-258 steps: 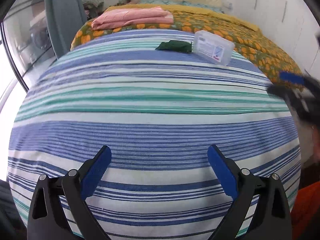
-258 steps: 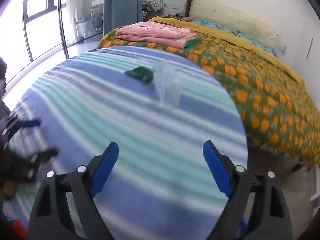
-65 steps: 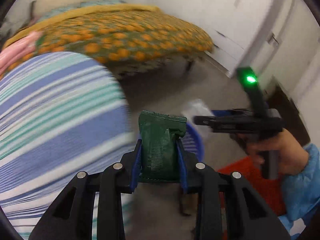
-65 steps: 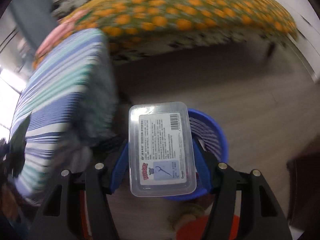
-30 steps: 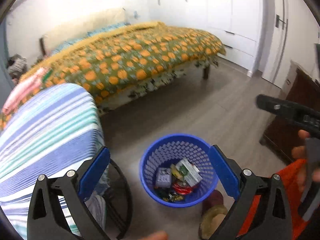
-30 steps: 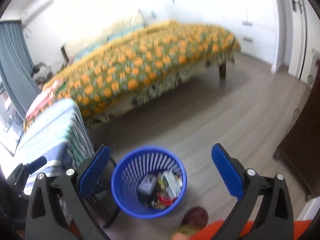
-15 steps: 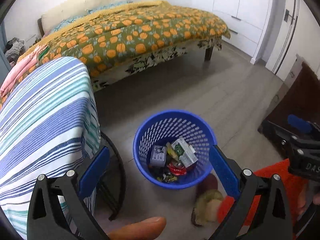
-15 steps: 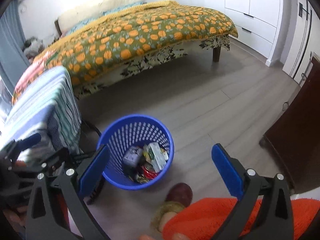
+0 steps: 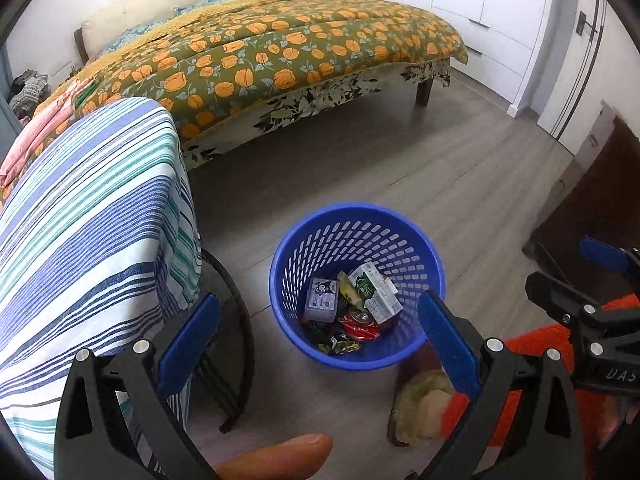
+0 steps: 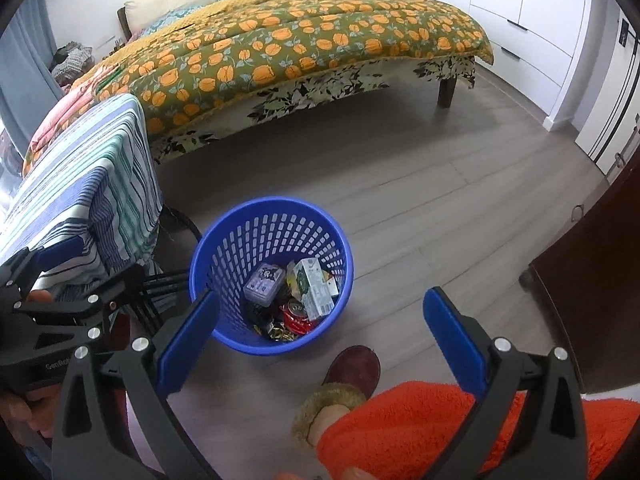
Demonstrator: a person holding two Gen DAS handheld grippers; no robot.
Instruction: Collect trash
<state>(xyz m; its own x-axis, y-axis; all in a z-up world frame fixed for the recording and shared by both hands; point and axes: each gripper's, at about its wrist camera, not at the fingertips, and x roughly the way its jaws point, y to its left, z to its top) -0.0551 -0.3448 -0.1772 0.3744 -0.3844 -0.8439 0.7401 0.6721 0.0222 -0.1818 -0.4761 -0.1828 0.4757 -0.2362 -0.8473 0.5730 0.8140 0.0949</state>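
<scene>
A blue mesh waste basket (image 9: 424, 276) (image 10: 224, 248) stands on the grey wood floor. Inside it lie the clear plastic box (image 9: 321, 300) (image 10: 264, 283), a white-and-green carton (image 9: 374, 293) (image 10: 314, 288), a red can and several wrappers. My left gripper (image 9: 318, 338) hangs open and empty above the basket's near side. My right gripper (image 10: 318, 334) is also open and empty, just right of the basket. In each view the other gripper shows at the edge: the right gripper (image 9: 600, 280) and the left gripper (image 10: 52, 280).
A table under a striped cloth (image 9: 80, 216) (image 10: 80, 184) with black metal legs stands left of the basket. Behind is a bed with an orange-flowered cover (image 9: 280, 48) (image 10: 320, 36). A dark wooden cabinet (image 10: 592, 264) is at the right. The person's slippered foot (image 10: 340, 396) and orange garment (image 10: 420, 428) are near the basket.
Both grippers, which held the green packet and the clear box 2.2 s ago, are open and empty. Over the last second both views have tilted down and drawn nearer the basket.
</scene>
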